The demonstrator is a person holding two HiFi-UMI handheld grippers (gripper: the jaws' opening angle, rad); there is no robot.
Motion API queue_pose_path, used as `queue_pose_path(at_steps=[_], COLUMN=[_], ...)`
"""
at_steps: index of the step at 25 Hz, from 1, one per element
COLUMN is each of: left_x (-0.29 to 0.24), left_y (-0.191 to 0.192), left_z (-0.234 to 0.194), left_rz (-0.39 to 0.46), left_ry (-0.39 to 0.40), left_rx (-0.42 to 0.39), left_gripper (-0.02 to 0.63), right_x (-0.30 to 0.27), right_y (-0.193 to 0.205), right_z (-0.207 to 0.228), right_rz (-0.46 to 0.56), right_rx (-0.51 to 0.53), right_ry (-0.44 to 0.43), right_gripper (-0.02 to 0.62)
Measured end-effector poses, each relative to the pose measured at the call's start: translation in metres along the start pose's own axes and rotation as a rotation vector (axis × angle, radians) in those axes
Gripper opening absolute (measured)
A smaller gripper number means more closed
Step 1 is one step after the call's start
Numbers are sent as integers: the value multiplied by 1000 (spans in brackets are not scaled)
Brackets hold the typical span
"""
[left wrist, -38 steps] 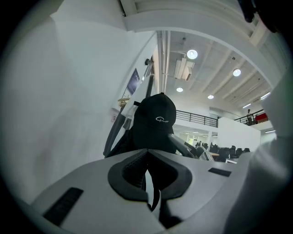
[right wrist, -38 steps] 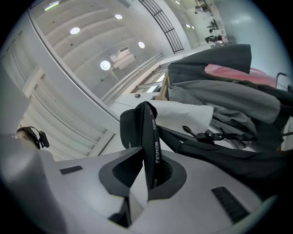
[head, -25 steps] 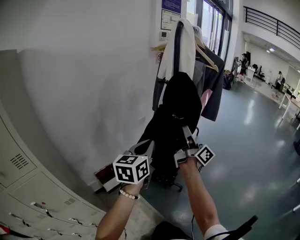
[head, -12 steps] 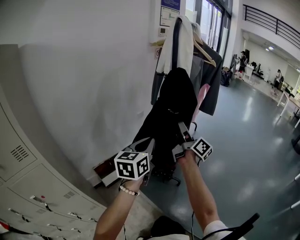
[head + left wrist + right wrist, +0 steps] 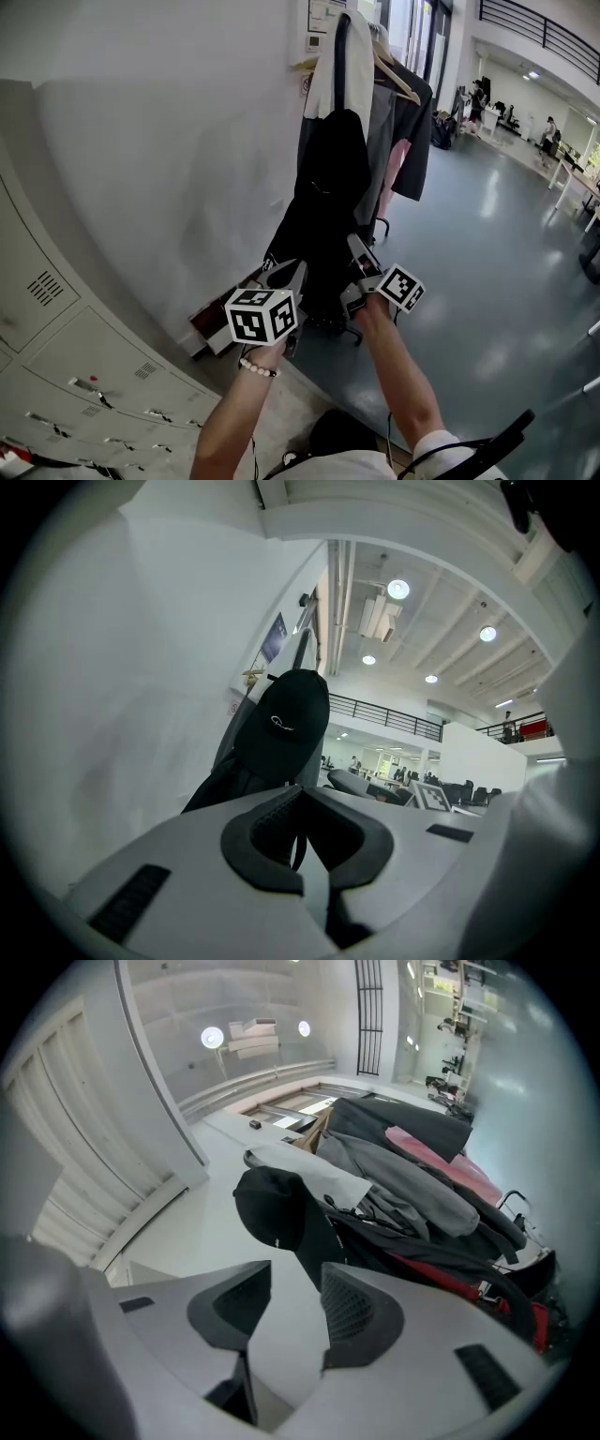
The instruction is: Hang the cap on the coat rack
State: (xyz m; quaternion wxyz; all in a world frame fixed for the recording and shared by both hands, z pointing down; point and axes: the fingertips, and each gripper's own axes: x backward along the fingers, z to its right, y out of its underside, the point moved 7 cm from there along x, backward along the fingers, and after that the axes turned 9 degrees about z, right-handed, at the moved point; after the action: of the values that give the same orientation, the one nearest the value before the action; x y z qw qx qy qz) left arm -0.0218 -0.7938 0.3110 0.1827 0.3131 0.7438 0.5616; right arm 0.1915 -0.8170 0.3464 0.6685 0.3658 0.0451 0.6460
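Cap: black, with a small pale logo. It sits at the top of the dark jacket on the coat rack, and neither gripper touches it. I judge the hanging step done, with only the retreat left.

Right gripper: I have just been opening its jaws. They stand wide apart, with only bare wall showing between the pads, so it holds nothing. The cap lies beyond its tips and a little to the left.

Left gripper: the jaws meet at their tips, and I can make out nothing clamped between them. It points level at the jacket below the cap.

Rack load: a white garment, a grey garment on a wooden hanger, and the dark jacket, all crowded together.

Hazards, as I judge them:
(a) The cap appears to rest on soft, rounded cloth, and I cannot see a peg through it. A nudge to the jacket could slide it off.
(b) Both grippers are near the hanging fabric. If I draw back carelessly, the wide right jaws may catch a fold or strap and drag the jacket, and the cap with it.
(c) The rack is heavily loaded on one side. A tug on any garment could sway the whole load and shake the cap loose.
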Motion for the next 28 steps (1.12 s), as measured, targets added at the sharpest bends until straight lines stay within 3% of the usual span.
queue_pose_path(at_steps=[3,5,14,20,28], left_x=[24,44,128,168,198], left_y=[5,11,60,90,121], left_z=[2,0,7,23,75], left_rz=[6,10,-31,-71,-91], left_ry=[-15,-35,-83,-104,-101], left_rx=[8,18,22,26,34], left_gripper=[3,3,3,3,3], right_x=[20,33,107,152,237], right_y=[6,12,41,51,50], right_z=[-24,-41,-96,-112,-127], right_rz=[-20,-45,-158,-174,-221], right_rx=[50,72,148,134,212], right_ry=[-6,-25,-84,-96,-89], right_gripper=[41,2,2,3,2])
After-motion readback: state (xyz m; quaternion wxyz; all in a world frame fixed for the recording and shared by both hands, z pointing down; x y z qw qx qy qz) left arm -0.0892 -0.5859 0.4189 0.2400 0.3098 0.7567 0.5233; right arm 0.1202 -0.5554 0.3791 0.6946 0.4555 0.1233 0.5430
